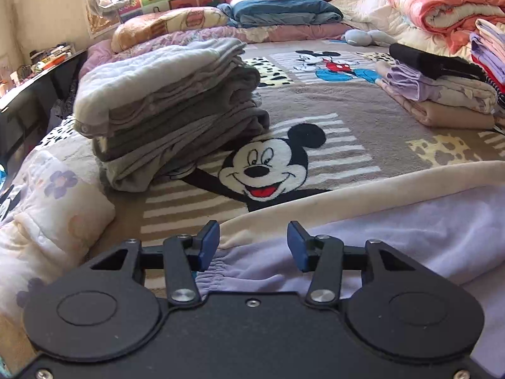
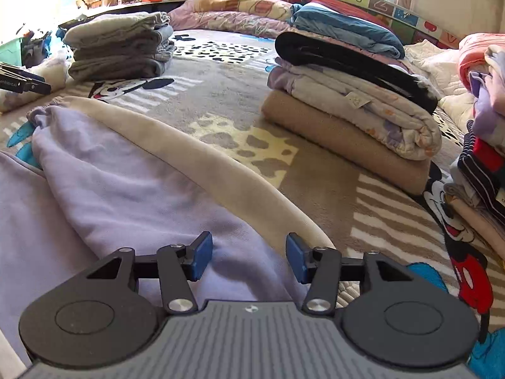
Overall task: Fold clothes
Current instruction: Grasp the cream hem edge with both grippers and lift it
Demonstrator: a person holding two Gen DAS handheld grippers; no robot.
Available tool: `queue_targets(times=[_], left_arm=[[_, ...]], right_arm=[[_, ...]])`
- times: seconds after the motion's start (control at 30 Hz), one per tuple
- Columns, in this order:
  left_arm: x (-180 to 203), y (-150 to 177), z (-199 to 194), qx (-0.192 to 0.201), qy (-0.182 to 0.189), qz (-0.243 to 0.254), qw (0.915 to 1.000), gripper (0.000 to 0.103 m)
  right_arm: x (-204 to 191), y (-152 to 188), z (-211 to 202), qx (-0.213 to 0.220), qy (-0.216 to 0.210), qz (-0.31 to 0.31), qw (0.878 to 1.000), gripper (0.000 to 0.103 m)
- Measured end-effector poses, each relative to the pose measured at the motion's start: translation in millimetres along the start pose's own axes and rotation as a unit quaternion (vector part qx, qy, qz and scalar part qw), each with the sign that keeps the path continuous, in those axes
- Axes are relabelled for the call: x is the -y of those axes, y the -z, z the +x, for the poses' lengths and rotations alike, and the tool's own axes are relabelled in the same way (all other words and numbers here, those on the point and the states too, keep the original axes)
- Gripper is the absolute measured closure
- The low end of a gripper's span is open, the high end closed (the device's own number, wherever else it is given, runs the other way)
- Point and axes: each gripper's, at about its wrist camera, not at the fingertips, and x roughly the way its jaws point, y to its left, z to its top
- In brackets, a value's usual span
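A lavender garment (image 1: pixel 394 246) with a cream side stripe (image 1: pixel 363 199) lies spread on the Mickey Mouse blanket (image 1: pixel 363 145). Its gathered elastic cuff (image 1: pixel 214 268) sits just below my left gripper (image 1: pixel 253 246), which is open, its blue pads apart and not pressing the cloth. In the right wrist view the same garment (image 2: pixel 126 195) runs from the cuff (image 2: pixel 44 112) down to my right gripper (image 2: pixel 249 257). That gripper is open too and hovers over the lavender cloth beside the cream stripe (image 2: pixel 221 164). The left gripper's black body shows at the far left edge.
A stack of folded grey clothes (image 1: pixel 170 107) (image 2: pixel 120 47) stands at the left. A beige, floral and black folded pile (image 2: pixel 347 104) (image 1: pixel 442 88) sits on the right, with more piles (image 2: pixel 486 145) at the right edge. Blue bedding (image 1: pixel 284 9) and a pink quilt (image 1: pixel 442 0) lie at the back.
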Motion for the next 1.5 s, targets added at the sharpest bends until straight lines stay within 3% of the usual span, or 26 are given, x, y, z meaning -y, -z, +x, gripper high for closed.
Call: queue_targets(times=[0.2,0.33,0.37,0.47,0.57,0.63,0.97,1.33,1.43,1.5], left_arm=[[6.3,10.2,24.6,-0.038,0.005,0.033,0.9987,0.058],[-3.0,14.2,37.3,-0.042,0.016,0.002,0.9990,0.062],[-3.8,13.3,38.3,-0.042,0.018,-0.001,0.9990,0.063],[-5.1,10.1,41.9,-0.041,0.017,-0.008,0.9990,0.084],[-0.2,8.2,48.2,-0.039,0.016,0.002,0.9991,0.099],[4.4,7.3,47.3,-0.033,0.010,0.013,0.9993,0.103],[1.0,-12.8,19.9,0.062,0.005,-0.025,0.9977,0.103],[7.0,-29.2,24.9,0.105,-0.013,-0.037,0.9937,0.103],[11.9,-28.7,38.7,0.096,-0.020,-0.031,0.9947,0.103],[19.0,-25.6,54.5,0.067,-0.026,-0.014,0.9973,0.103]], right_arm=[[9.5,-5.0,5.5,-0.013,-0.007,0.003,1.000,0.060],[10.2,-0.6,11.7,-0.023,-0.016,0.001,1.000,0.062],[10.9,-0.6,11.3,-0.022,-0.017,0.003,1.000,0.067],[13.6,0.1,10.8,-0.017,-0.019,0.013,1.000,0.084],[14.9,-1.1,8.4,-0.006,-0.018,0.022,1.000,0.096],[13.4,-3.0,6.1,0.002,-0.012,0.018,1.000,0.099],[26.7,-13.1,-14.6,0.062,0.017,0.031,0.997,0.100],[32.4,-12.4,-12.3,0.086,0.048,0.047,0.994,0.100],[33.0,-9.7,-7.7,0.080,0.056,0.050,0.994,0.100],[33.4,-7.9,-4.5,0.075,0.062,0.052,0.994,0.100]])
